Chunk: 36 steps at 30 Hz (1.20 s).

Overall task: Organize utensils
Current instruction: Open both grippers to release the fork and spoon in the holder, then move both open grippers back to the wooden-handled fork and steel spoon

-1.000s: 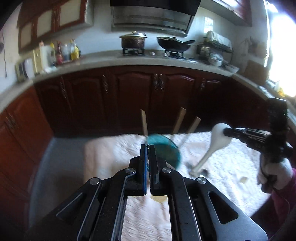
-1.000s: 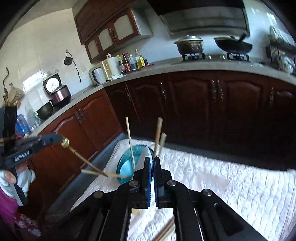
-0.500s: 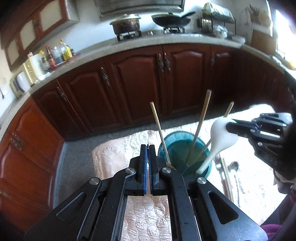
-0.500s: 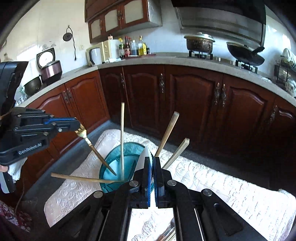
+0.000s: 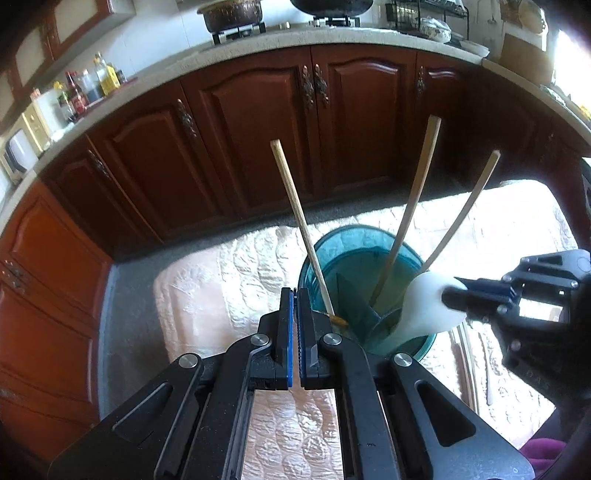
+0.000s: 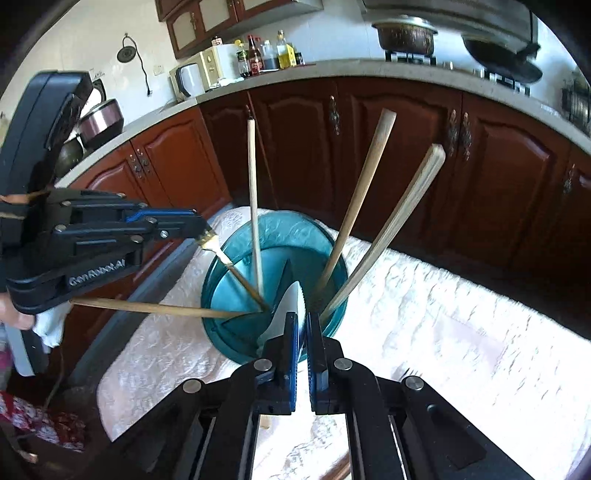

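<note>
Left claw [image 6: 201,230] closed tight on a gold utensil [image 6: 236,269], likely a fork, its tip reaching down inside the teal holder [image 6: 221,291]. Right claw [image 5: 448,295] closed on a white spoon [image 5: 424,306], whose handle dips into the holder's near side. Holder stands on a cream quilted cloth [image 6: 424,306] covering the table. Inside the holder, wooden chopsticks [image 6: 356,206] lean outward in several directions. Beyond the holder: dark red cabinet doors [image 5: 258,125], then a pot [image 5: 231,14] on the stove.
</note>
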### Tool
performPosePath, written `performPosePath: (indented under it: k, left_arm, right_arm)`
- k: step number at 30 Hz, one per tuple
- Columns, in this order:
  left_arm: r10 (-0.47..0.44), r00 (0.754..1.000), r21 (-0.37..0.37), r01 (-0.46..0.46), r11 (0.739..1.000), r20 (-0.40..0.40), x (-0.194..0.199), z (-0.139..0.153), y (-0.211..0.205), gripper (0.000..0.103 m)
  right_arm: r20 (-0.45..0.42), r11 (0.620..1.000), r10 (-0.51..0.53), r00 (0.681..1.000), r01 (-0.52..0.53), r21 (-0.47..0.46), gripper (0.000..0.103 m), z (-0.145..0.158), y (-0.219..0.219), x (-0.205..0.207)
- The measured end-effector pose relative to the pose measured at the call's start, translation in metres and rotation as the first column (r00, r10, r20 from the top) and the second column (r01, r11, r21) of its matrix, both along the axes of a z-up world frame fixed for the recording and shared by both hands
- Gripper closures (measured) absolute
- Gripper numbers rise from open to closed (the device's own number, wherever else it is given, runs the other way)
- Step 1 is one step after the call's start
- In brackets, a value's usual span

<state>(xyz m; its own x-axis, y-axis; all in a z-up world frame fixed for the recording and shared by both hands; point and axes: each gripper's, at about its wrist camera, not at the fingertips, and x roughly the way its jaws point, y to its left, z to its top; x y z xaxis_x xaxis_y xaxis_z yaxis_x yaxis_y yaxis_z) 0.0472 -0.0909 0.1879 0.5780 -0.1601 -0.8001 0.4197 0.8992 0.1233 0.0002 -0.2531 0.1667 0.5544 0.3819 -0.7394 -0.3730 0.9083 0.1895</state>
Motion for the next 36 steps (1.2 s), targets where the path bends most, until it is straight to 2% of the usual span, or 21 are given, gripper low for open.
performPosePath:
  k: [8, 10, 13, 18, 20, 25, 30, 33, 36]
  left_arm:
    - [-0.004, 0.998, -0.063, 0.0, 0.998, -0.065, 0.002, -0.007, 0.006, 0.102]
    - [0.0, 0.997, -0.078, -0.006, 0.997, -0.08, 0.004, -0.008, 0.008, 0.101]
    - [0.012, 0.995, -0.091, -0.021, 0.996, -0.096, 0.003, -0.008, 0.012, 0.1]
    - [0.037, 0.995, -0.146, -0.051, 0.988, -0.093, -0.007, 0.002, 0.026, 0.088]
    - [0.063, 0.994, -0.181, -0.078, 0.98, -0.091, -0.011, 0.008, 0.036, 0.077]
    - [0.142, 0.987, -0.243, -0.156, 0.957, -0.076, -0.034, 0.018, 0.061, 0.075]
    - [0.208, 0.976, -0.282, -0.218, 0.934, -0.065, -0.068, 0.016, 0.076, 0.074]
    - [0.218, 0.971, -0.311, -0.237, 0.92, -0.095, -0.092, 0.005, 0.077, 0.074]
    - [0.209, 0.972, -0.318, -0.233, 0.919, -0.108, -0.111, -0.006, 0.072, 0.073]
  right_arm:
    - [-0.013, 0.998, -0.018, 1.0, 0.019, 0.055, 0.092, 0.005, -0.014, -0.009]
    - [-0.018, 0.997, -0.024, 1.0, 0.025, 0.068, 0.085, 0.006, -0.017, -0.011]
    - [-0.026, 0.995, -0.037, 0.999, 0.039, 0.092, 0.083, 0.006, -0.024, -0.016]
    - [-0.012, 0.992, -0.046, 0.999, 0.047, 0.12, 0.082, 0.013, -0.033, -0.029]
    - [0.005, 0.991, -0.053, 0.999, 0.052, 0.127, 0.082, 0.016, -0.038, -0.037]
    - [0.027, 0.99, -0.084, 0.996, 0.08, 0.115, 0.067, 0.019, -0.052, -0.055]
    - [0.0, 0.988, -0.12, 0.993, 0.119, 0.098, 0.065, 0.008, -0.07, -0.072]
    - [-0.023, 0.985, -0.152, 0.988, 0.153, 0.085, 0.065, -0.002, -0.086, -0.084]
    - [-0.037, 0.979, -0.193, 0.981, 0.195, 0.06, 0.065, -0.014, -0.103, -0.096]
